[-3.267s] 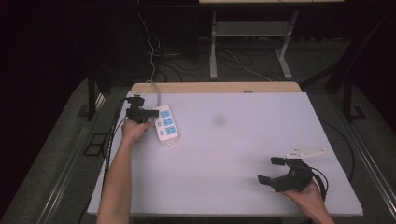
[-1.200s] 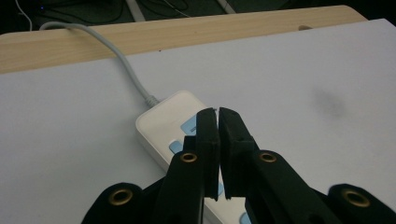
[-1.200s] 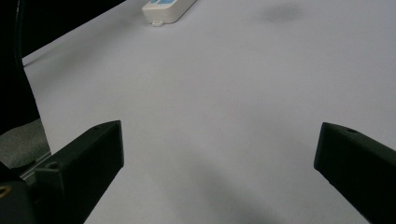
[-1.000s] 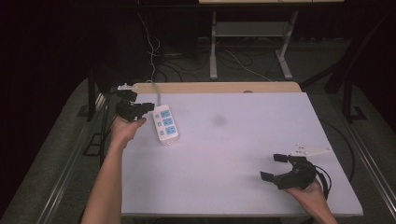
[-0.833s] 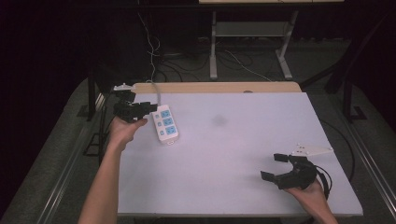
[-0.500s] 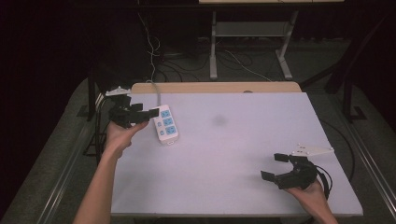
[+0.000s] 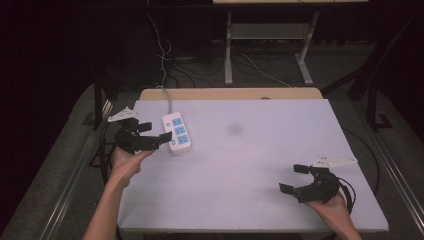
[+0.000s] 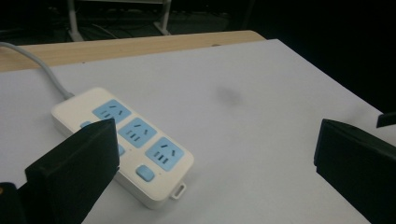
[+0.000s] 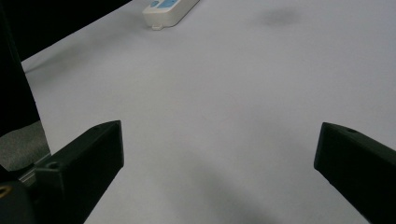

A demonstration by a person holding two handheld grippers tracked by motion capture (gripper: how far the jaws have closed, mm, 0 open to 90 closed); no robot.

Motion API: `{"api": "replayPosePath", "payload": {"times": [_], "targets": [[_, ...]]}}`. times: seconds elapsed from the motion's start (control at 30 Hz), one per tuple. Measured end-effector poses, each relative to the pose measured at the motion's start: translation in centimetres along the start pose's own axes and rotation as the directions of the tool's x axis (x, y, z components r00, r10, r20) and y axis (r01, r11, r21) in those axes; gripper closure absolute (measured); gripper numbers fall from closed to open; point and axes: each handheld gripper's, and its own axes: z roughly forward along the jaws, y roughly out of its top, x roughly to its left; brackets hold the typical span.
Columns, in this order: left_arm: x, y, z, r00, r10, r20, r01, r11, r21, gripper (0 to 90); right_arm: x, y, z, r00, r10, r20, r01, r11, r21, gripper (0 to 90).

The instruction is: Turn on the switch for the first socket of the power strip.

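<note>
A white power strip [image 7: 176, 132] with three blue sockets lies near the table's far left corner, its grey cable [image 7: 167, 100] running off the back edge. My left gripper [image 7: 154, 134] hovers open just left of the strip, at the table's left edge. In the left gripper view the power strip [image 8: 126, 142] lies ahead, partly behind the left jaw, with nothing between the jaws. My right gripper [image 7: 294, 178] rests open near the front right corner, holding nothing. The right gripper view shows the power strip [image 9: 169, 10] far off at the top.
The white table top [image 7: 240, 165] has a faint dark smudge [image 7: 234, 129] near its middle. A wooden strip [image 7: 230, 94] runs along the far edge. Beyond stand a metal table frame [image 7: 265, 45] and loose cables on the floor.
My left gripper has drawn back to the left, away from the power strip toward the table's left edge. The right gripper has stayed put.
</note>
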Motion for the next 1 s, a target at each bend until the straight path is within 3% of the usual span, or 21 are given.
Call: {"api": "replayPosePath", "payload": {"times": [0.43, 0.87, 1.0], "targets": [[-2.1, -2.6, -0.5, 0.9989, 0.032, 0.034, -0.03, 0.9988, -0.039, 0.0, 0.1, 0.0, 0.1, 1.0, 0.0, 0.001, 0.0, 1.0, 0.005, 1.2], [-4.2, -5.9, -0.4, 0.9968, 0.051, 0.061, -0.048, 0.9976, -0.05, 0.0, 0.2, -0.1, 0.1, 1.0, -0.005, -0.004, 0.005, 0.9999, 0.009, 1.2], [-4.8, -7.0, 0.0, 0.9958, 0.057, 0.072, -0.055, 0.998, -0.033, 0.0, 0.2, -0.1, 0.1, 1.0, -0.003, -0.005, 0.003, 0.9999, 0.011, 1.2]]}}
